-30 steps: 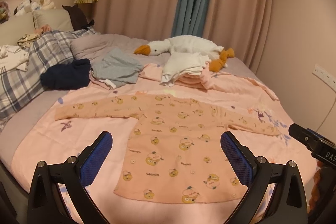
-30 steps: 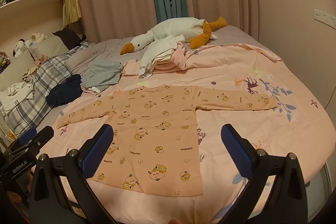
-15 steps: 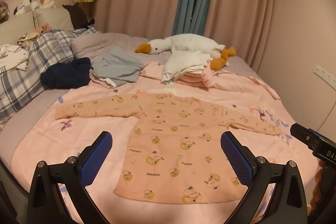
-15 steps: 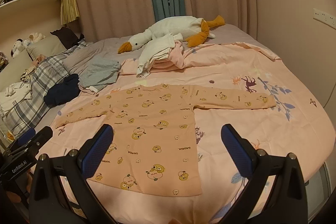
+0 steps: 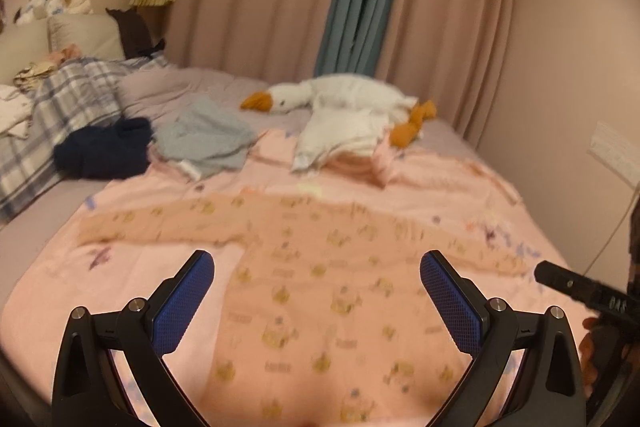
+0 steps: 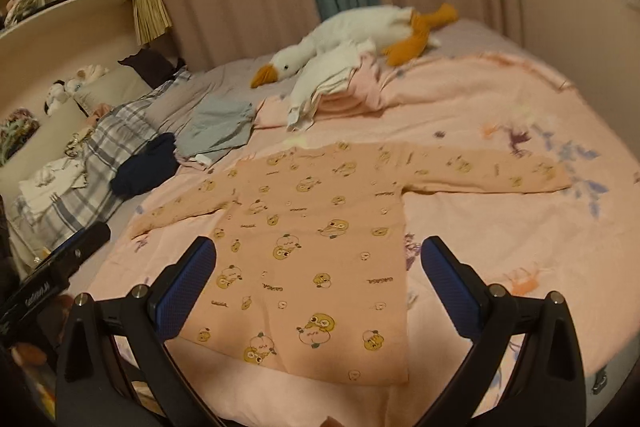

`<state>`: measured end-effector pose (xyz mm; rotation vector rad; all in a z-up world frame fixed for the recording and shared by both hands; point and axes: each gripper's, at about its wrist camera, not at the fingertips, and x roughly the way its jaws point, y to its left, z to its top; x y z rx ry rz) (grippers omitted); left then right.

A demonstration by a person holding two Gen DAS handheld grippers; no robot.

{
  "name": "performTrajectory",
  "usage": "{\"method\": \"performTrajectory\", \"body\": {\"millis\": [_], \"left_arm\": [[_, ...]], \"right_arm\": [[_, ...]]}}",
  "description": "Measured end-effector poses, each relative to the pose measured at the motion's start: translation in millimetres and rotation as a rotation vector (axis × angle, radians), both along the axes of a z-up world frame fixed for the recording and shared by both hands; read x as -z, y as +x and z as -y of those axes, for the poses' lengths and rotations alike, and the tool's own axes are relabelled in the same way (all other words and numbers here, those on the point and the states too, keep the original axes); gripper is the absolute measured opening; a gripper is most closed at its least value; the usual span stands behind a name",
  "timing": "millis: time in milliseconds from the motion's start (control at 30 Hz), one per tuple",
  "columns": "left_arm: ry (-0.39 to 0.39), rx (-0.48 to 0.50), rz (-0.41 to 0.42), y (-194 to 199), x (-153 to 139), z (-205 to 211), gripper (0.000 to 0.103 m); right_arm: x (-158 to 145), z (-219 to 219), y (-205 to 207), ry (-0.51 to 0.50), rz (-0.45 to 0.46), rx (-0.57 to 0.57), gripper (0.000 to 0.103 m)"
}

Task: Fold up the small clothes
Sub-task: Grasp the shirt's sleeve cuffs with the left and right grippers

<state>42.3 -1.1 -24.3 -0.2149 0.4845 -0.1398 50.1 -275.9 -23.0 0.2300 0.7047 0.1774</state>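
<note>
Peach cotton printed with yellow cartoon ducks, the small long-sleeved shirt [image 6: 316,239] lies flat and face up on the pink blanket [image 6: 500,99], both sleeves stretched straight out to the sides. The right gripper [image 6: 316,285] hovers just above its hem end, blue-padded fingers [image 6: 182,293] spread wide and holding nothing, so the body of the shirt shows between them and the far sleeve runs out beyond the right-hand finger. The left gripper [image 5: 316,301] hangs over the same lower part of the shirt [image 5: 312,279], equally wide open and empty; its view is blurred. Ahead of both grippers, past the collar, sits a pile of white and pink clothes [image 6: 336,83] with a plush goose [image 6: 352,35] behind it. Ahead and to the left lie a grey garment [image 6: 218,125] and a navy one [image 6: 146,165], beside a plaid quilt [image 6: 76,179].
</note>
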Motion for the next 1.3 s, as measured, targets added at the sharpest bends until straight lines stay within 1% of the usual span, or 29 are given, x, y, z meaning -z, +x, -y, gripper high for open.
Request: {"method": "performTrajectory", "body": {"millis": [133, 200, 233, 267, 333, 400, 433, 467, 500, 533, 567, 600, 633, 667, 700, 733, 767, 800, 833, 867, 933, 967, 1000, 1033, 1067, 1133, 1233, 1267, 1300], "left_arm": [[-0.074, -0.053, -0.024, 44, 11, -26, 0.102], [-0.096, -0.058, -0.021, 69, 22, -40, 0.102], [-0.102, -0.056, -0.034, 82, 30, -46, 0.102], [-0.119, -0.075, -0.073, 98, 43, -54, 0.102], [-0.180, -0.116, -0.185, 132, 74, -68, 0.102], [-0.264, -0.067, -0.241, 158, 103, -77, 0.102], [-0.315, -0.041, -0.289, 172, 120, -80, 0.101], [-0.384, -0.004, -0.365, 187, 145, -82, 0.099], [-0.408, 0.014, -0.406, 194, 157, -81, 0.098], [-0.417, 0.020, -0.465, 204, 174, -79, 0.093], [-0.406, 0.003, -0.521, 212, 189, -78, 0.088], [-0.397, -0.005, -0.541, 216, 196, -76, 0.087], [-0.383, 0.013, -0.499, 215, 195, -73, 0.087], [-0.372, 0.044, -0.480, 214, 191, -69, 0.086], [-0.378, 0.090, -0.489, 215, 190, -66, 0.083], [-0.407, 0.131, -0.507, 216, 192, -63, 0.078], [-0.429, 0.140, -0.510, 217, 196, -64, 0.074], [-0.451, 0.135, -0.509, 215, 197, -65, 0.071], [-0.451, 0.123, -0.512, 212, 198, -64, 0.062], [-0.438, 0.110, -0.520, 212, 199, -65, 0.049], [-0.391, 0.064, -0.544, 211, 200, -69, 0.036], [-0.381, 0.047, -0.547, 210, 202, -71, 0.034], [-0.396, 0.044, -0.544, 210, 206, -77, 0.034], [-0.421, 0.039, -0.539, 210, 209, -82, 0.032], [-0.447, 0.027, -0.532, 209, 212, -87, 0.026], [-0.454, -0.012, -0.540, 211, 218, -89, 0.013], [-0.458, -0.008, -0.536, 214, 219, -91, 0.013], [-0.457, -0.010, -0.535, 215, 219, -91, 0.012], [-0.453, -0.010, -0.535, 215, 219, -91, 0.011]], "right_arm": [[-19, 21, 27, -0.031, 0.022, 0.054, 0.103], [-29, 38, 44, -0.050, 0.048, 0.095, 0.103], [-32, 48, 53, -0.052, 0.054, 0.111, 0.103], [-35, 58, 62, -0.054, 0.052, 0.123, 0.103], [-35, 85, 88, -0.056, -0.008, 0.168, 0.103], [-32, 119, 115, -0.057, -0.082, 0.239, 0.102], [-30, 132, 124, -0.064, -0.095, 0.258, 0.102], [-27, 146, 132, -0.076, -0.111, 0.277, 0.101], [-23, 162, 141, -0.089, -0.130, 0.305, 0.099], [-18, 181, 147, -0.086, -0.150, 0.344, 0.098], [-13, 198, 150, -0.067, -0.160, 0.372, 0.096], [-6, 216, 152, -0.034, -0.166, 0.399, 0.095], [3, 235, 152, 0.013, -0.169, 0.428, 0.095], [11, 250, 154, 0.053, -0.183, 0.454, 0.095], [22, 265, 154, 0.104, -0.203, 0.480, 0.095], [36, 282, 154, 0.167, -0.227, 0.508, 0.094], [47, 293, 151, 0.215, -0.240, 0.527, 0.093], [60, 305, 149, 0.268, -0.247, 0.550, 0.090], [74, 316, 145, 0.320, -0.253, 0.581, 0.086], [85, 324, 142, 0.354, -0.260, 0.606, 0.083], [109, 339, 138, 0.420, -0.285, 0.671, 0.078], [118, 344, 136, 0.447, -0.296, 0.691, 0.077], [127, 349, 135, 0.476, -0.299, 0.698, 0.073], [136, 352, 134, 0.503, -0.305, 0.690, 0.072], [141, 353, 134, 0.512, -0.316, 0.686, 0.069], [148, 354, 134, 0.499, -0.325, 0.704, 0.064], [160, 359, 136, 0.525, -0.314, 0.708, 0.041], [165, 362, 137, 0.529, -0.311, 0.718, 0.037], [169, 362, 138, 0.531, -0.302, 0.730, 0.029]]}}
